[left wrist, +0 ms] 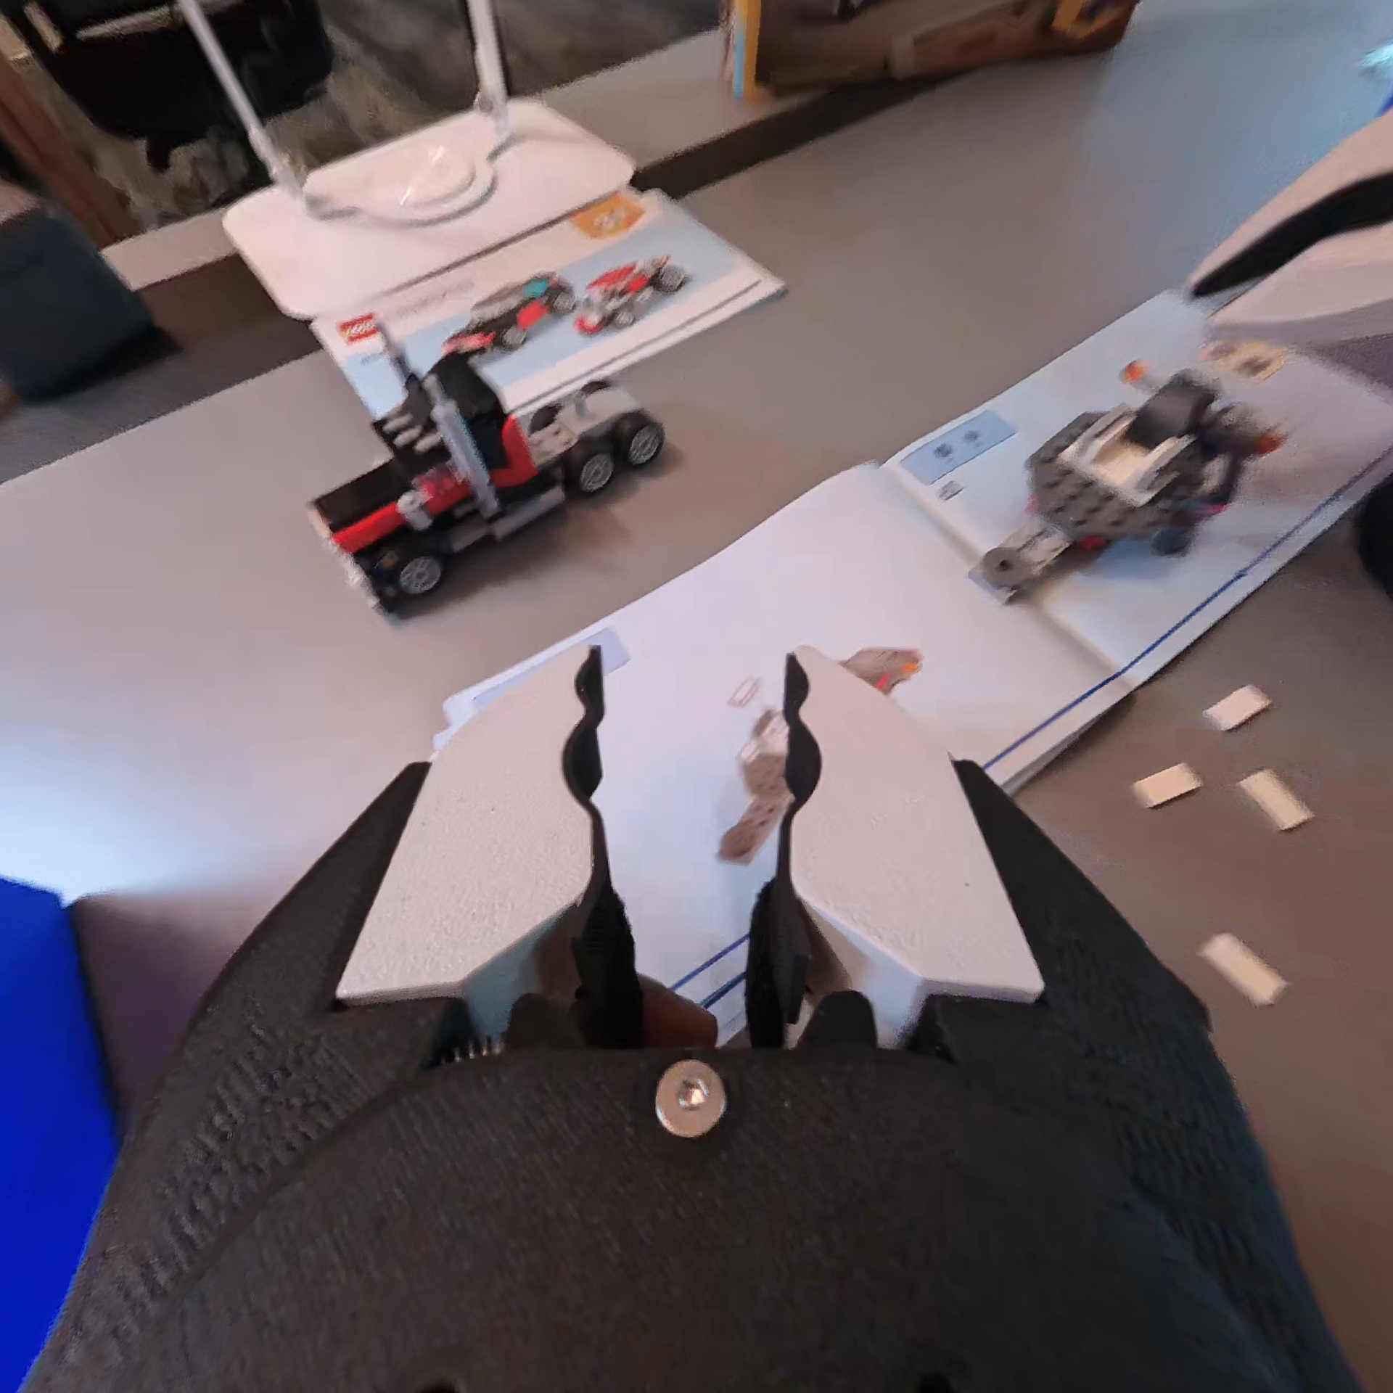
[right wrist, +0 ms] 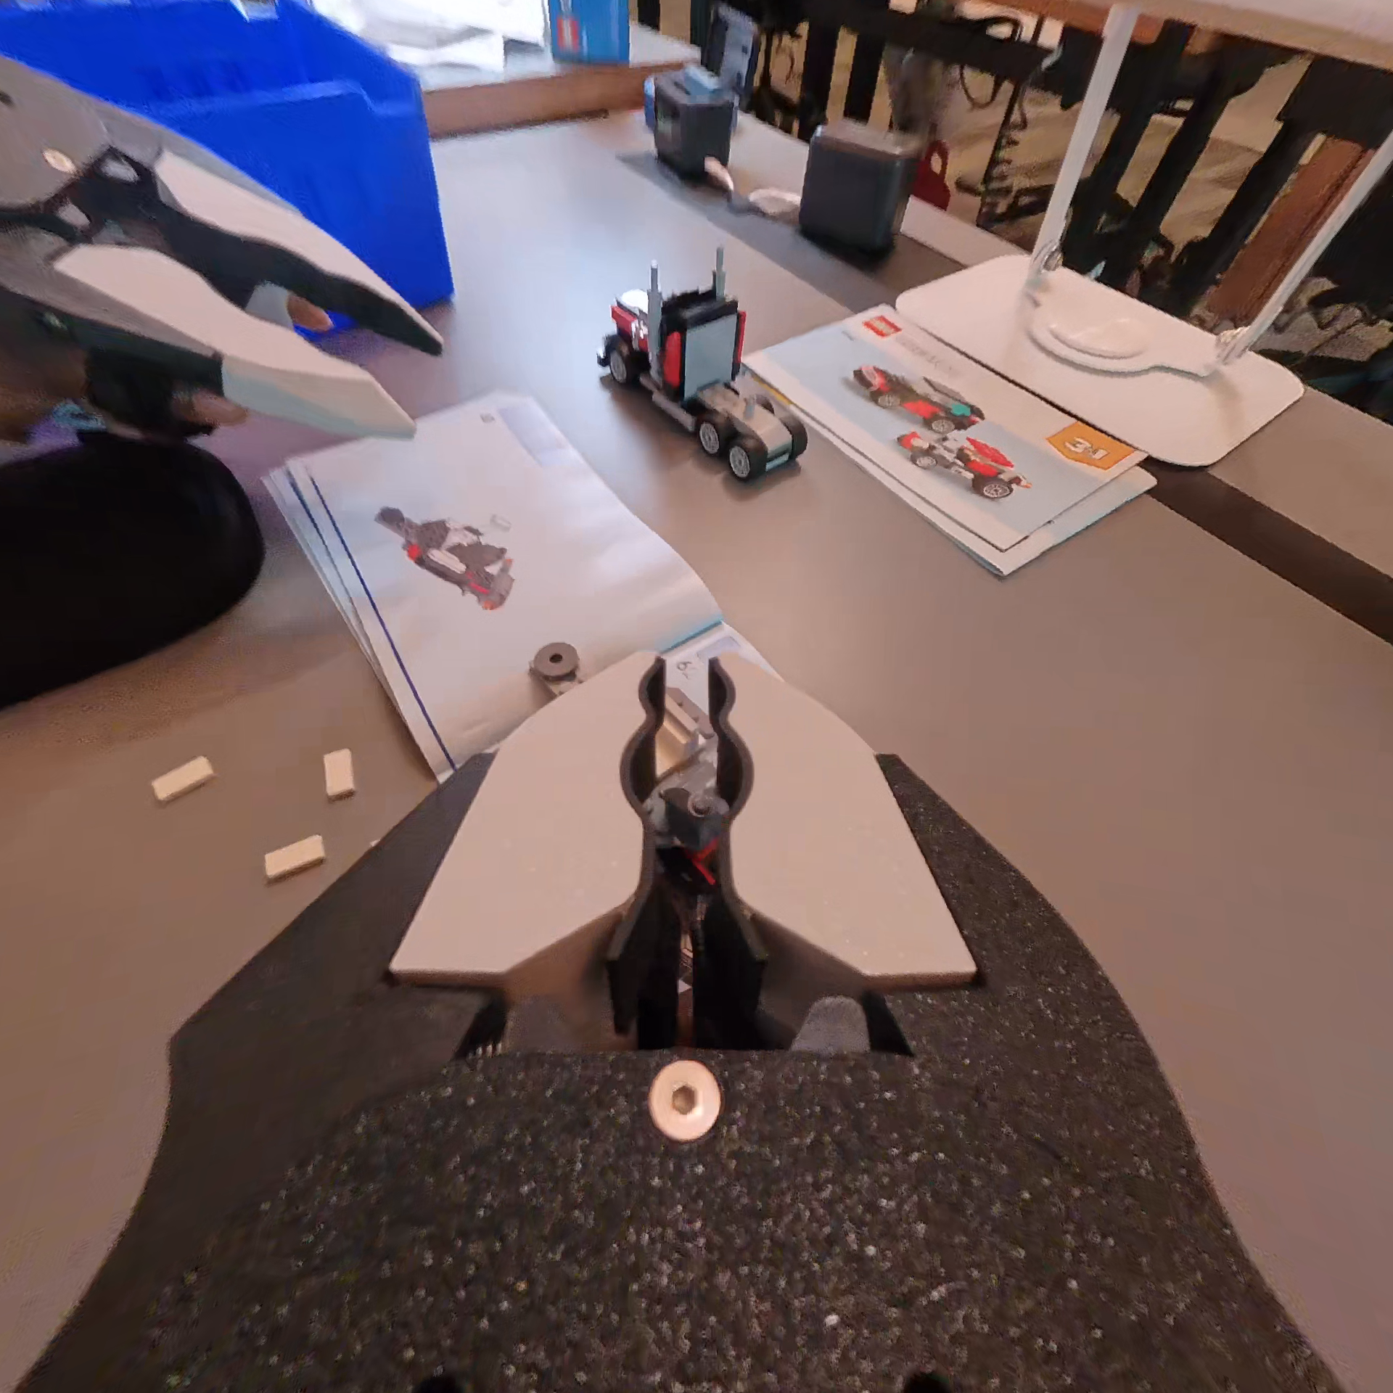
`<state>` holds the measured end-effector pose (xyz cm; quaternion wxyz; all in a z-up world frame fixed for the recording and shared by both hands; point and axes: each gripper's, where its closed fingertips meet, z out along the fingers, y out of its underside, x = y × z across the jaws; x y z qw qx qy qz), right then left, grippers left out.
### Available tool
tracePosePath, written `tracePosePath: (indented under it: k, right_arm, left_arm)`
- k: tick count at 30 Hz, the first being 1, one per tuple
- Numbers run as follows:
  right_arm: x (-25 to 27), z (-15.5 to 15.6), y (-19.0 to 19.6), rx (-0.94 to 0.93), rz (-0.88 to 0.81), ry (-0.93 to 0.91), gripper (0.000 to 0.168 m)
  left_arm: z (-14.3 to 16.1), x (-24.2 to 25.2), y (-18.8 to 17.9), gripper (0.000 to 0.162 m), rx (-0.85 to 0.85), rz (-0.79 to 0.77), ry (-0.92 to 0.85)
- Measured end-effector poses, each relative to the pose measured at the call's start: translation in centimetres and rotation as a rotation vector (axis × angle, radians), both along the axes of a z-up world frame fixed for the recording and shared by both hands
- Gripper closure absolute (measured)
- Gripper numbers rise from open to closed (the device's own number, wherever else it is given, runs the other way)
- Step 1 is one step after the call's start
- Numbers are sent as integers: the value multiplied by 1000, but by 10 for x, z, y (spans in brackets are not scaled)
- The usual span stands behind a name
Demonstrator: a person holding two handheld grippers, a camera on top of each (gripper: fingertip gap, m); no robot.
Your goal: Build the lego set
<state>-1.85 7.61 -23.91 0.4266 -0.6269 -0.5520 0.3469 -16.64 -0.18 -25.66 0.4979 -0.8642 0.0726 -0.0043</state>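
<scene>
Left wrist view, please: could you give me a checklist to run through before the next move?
1. Left tongs open and empty: ok.
2. Right tongs actually gripping the grey sub-build: cannot tell.
3. Grey sub-build over the open booklet, on its right page: ok.
4. Loose white tiles beside the open booklet, none under the left tongs: ok.
5. Finished truck standing apart from the working area: ok.

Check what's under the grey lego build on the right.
The grey build sits on the right page of the open manual, which lies on the table. The print beneath the build is covered. The right claw grips it.
</scene>
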Motion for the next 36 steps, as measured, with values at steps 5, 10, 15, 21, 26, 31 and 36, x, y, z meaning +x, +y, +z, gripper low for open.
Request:
tracePosePath:
  k: [5, 10, 15, 21, 26, 31, 36]
  right_arm:
    - [2, 5, 2, -21, -23, 40, 152]
    - [11, -12, 22, 93, -142, -92, 162]
    - [15, -12, 26, 111, -146, -60, 163]
    - [26, -9, 30, 262, -228, -21, 161]
    - [23, -19, 29, 263, -208, -64, 160]
    - [24, -14, 28, 280, -212, -43, 161]
    - [28, -8, 32, 267, -237, -22, 161]
  left_arm:
    - [15, 32, 19, 76, 4, -99, -45]
    - [52, 66, 42, 161, 186, -254, -190]
    - [21, 56, 37, 161, 195, -248, 36]
    - [17, 37, 28, 161, 225, -169, -8]
    - [23, 22, 26, 161, 288, -89, 52]
    - [28, 24, 27, 162, 302, -86, 59]
    - [27, 26, 28, 161, 282, -103, 24]
